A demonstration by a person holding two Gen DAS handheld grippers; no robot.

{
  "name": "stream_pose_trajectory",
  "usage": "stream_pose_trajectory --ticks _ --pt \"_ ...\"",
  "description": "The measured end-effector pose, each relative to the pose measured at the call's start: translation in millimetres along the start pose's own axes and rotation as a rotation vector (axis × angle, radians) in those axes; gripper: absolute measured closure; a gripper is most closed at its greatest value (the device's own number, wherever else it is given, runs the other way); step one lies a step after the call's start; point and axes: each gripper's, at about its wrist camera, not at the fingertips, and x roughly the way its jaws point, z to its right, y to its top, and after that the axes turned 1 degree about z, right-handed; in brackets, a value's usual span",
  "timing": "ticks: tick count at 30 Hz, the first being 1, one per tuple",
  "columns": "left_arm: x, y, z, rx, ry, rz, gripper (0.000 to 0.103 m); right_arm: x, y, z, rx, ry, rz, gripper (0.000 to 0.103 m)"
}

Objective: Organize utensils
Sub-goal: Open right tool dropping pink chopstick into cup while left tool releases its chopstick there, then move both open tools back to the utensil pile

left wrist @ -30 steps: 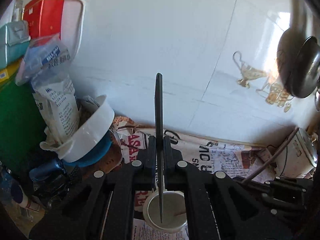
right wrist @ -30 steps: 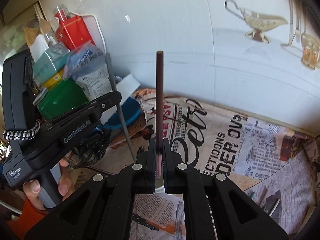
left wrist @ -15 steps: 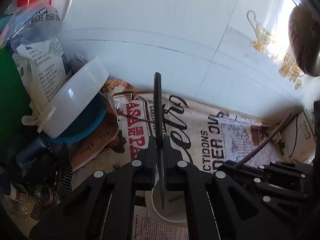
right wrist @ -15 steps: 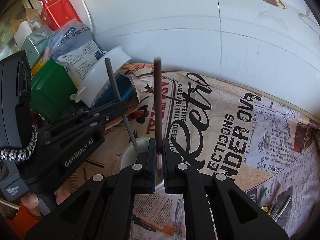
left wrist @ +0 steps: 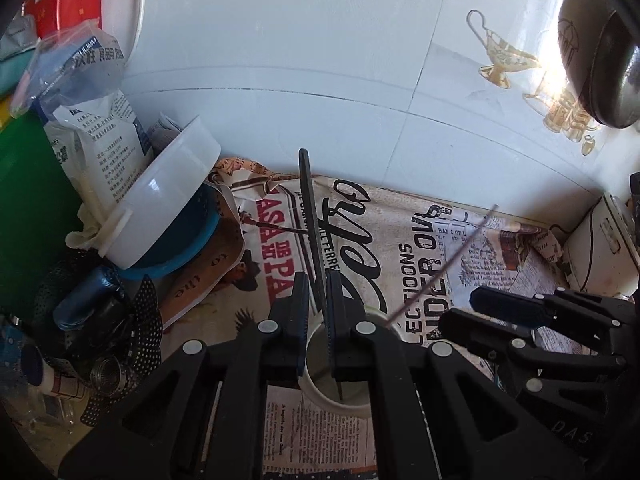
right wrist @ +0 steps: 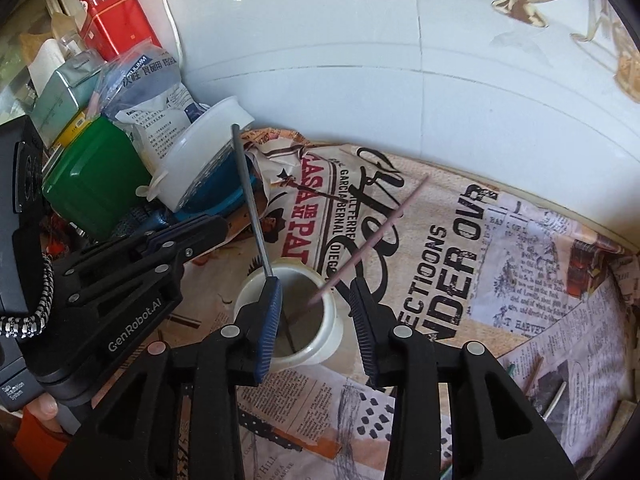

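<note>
Two handheld grippers work over a white cup (right wrist: 288, 312) standing on a counter lined with printed newspaper-pattern paper (right wrist: 460, 264), below a white tiled wall (left wrist: 320, 60). The right gripper (right wrist: 316, 320) hangs directly above the cup with its jaws spread wide, one blue-padded finger on each side of the rim and nothing between them; a reddish-brown chopstick (right wrist: 372, 236) leans free in the cup, its lower end inside and its upper end tilted up toward the wall on the right. The left gripper (left wrist: 318, 312) has its jaws drawn narrow around a dark grey chopstick (left wrist: 310, 216), which passes between the pads and runs down into the cup (left wrist: 336, 376), its tip visible near the bottom (whether the pads actually press on it cannot be told from either view). In the left wrist view the same reddish-brown chopstick (left wrist: 444, 264) slants out of the cup toward the right, beside the black body of the right gripper (left wrist: 540, 332). At the left of the counter sits a tilted white plastic tub (right wrist: 200, 156) over a blue bowl (right wrist: 216, 192), backed by a printed bag (right wrist: 156, 116), a green container (right wrist: 96, 176) and a red tin (right wrist: 120, 24).
</note>
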Motion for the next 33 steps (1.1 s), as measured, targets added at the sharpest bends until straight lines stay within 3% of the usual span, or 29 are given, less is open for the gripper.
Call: stream_pose_trajectory --ticks 8,19,25,33 --pt "-48.1 -6.1 14.6 0.043 0.005 0.061 0.080 -48.3 -11.0 3.4 0.005 -0.054 0.094 0.068" --pt "-105.4 -15.9 47.8 0.130 -0.062 0.132 0.055 -119.5 -33.0 16.3 0.048 -0.129 0.225 0.065" --pt "-110.3 -28.3 73.5 0.178 -0.111 0.122 0.042 -146.3 -54.9 33.5 0.102 -0.195 0.255 0.064" --pt "-84.0 -50.1 116.4 0.229 -0.186 0.034 0.040 -164.9 -96.2 72.3 0.203 -0.308 0.218 0.064"
